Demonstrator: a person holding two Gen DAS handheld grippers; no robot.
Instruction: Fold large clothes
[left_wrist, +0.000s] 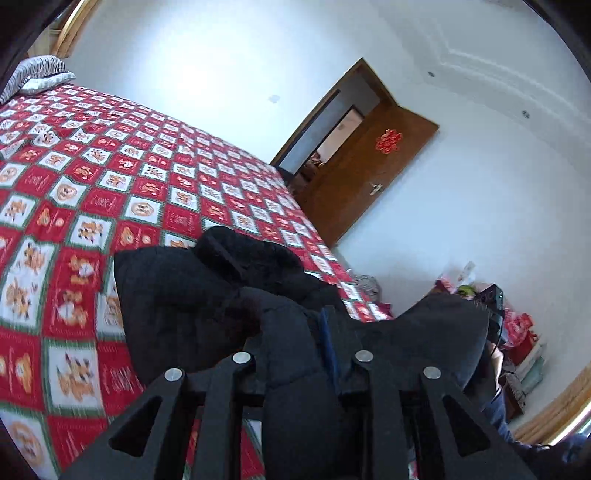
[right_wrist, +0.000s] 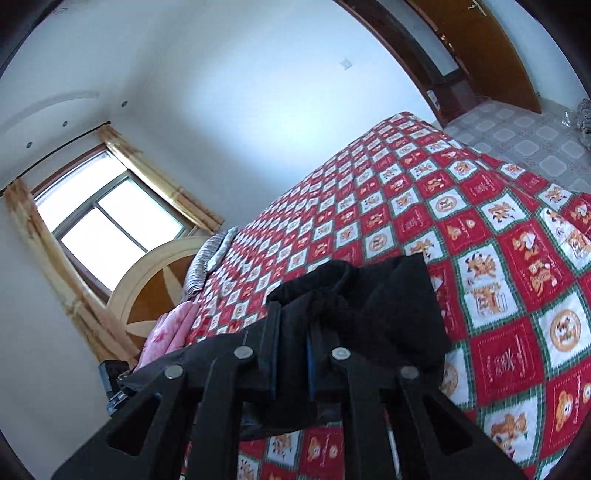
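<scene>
A black padded jacket (left_wrist: 192, 295) lies partly on the red and white patterned bedspread (left_wrist: 110, 177). In the left wrist view my left gripper (left_wrist: 295, 347) is shut on a fold of the jacket and holds it raised off the bed. In the right wrist view my right gripper (right_wrist: 291, 350) is shut on another part of the black jacket (right_wrist: 388, 306), lifted above the bedspread (right_wrist: 480, 229). The fabric bulges between the jaws in both views and hides the fingertips.
Striped pillows (left_wrist: 33, 74) lie at the head of the bed by a wooden headboard (right_wrist: 155, 284). A pink blanket (right_wrist: 170, 332) lies at the bed's side. An open wooden door (left_wrist: 369, 177) and floor clutter (left_wrist: 517, 332) are past the bed's foot. A window (right_wrist: 110, 221) faces the bed.
</scene>
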